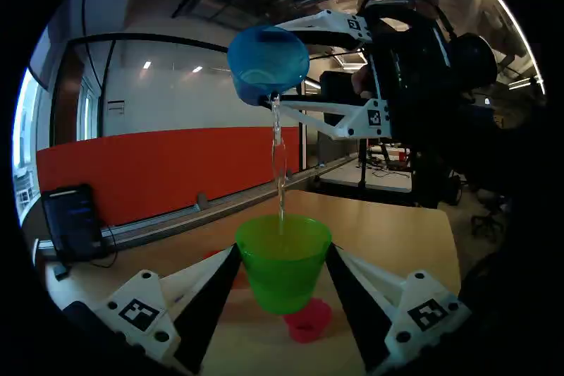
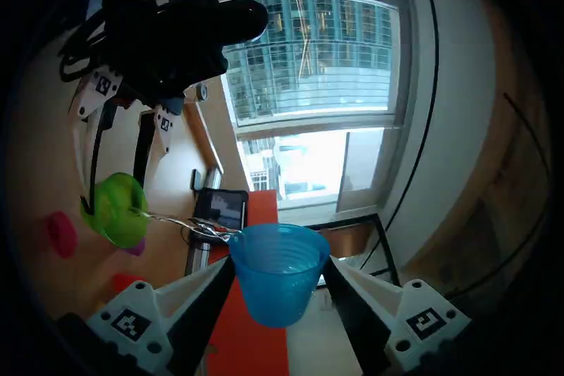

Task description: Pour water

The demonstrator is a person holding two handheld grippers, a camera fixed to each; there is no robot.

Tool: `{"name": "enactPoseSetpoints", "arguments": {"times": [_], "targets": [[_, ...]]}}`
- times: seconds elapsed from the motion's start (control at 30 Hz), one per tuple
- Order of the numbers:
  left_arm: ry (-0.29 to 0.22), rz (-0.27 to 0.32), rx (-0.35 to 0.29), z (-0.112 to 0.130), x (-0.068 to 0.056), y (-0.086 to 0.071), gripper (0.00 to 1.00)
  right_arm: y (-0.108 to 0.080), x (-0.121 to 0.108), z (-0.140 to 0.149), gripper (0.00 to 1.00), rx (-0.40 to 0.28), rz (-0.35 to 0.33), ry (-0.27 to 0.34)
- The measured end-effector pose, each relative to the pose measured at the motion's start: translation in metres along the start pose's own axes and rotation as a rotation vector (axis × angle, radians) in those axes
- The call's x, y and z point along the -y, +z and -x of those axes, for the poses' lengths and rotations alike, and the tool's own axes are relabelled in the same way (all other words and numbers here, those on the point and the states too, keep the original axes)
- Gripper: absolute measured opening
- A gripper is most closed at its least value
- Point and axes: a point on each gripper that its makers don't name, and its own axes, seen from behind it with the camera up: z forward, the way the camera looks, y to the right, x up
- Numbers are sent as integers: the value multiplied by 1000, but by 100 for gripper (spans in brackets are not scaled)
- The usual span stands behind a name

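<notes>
Overhead, right tongs [image 2: 278, 264] clasp tipped blue cup [image 2: 276, 288] (well clear above); left tongs [image 1: 282, 252] clasp green cup [image 1: 283, 270].

Pink cup [image 1: 308, 320] on table [image 1: 402, 231], 6 o'clock; tablet [image 1: 72, 222], 9 o'clock; orange wall [image 1: 162, 168] behind.

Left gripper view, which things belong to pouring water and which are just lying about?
In use: blue plastic cup in right gripper; water stream; green translucent plastic cup in left gripper.
Lying about: small pink plastic cup on wooden table; dark tablet.
</notes>
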Motion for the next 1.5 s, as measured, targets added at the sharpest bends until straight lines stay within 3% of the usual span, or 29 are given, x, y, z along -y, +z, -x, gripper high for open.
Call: {"name": "enactPoseSetpoints", "arguments": {"times": [0.77,1.27,1.5], "targets": [[-4,-3,-3,-1,3,2,86,2,-8,-10,90,-7,15,-168],[-7,-6,-11,-4,3,1,86,3,-10,-20,90,-15,18,-311],[-5,-8,-15,-6,2,2,86,3,-6,-27,90,-25,16,-309]]}}
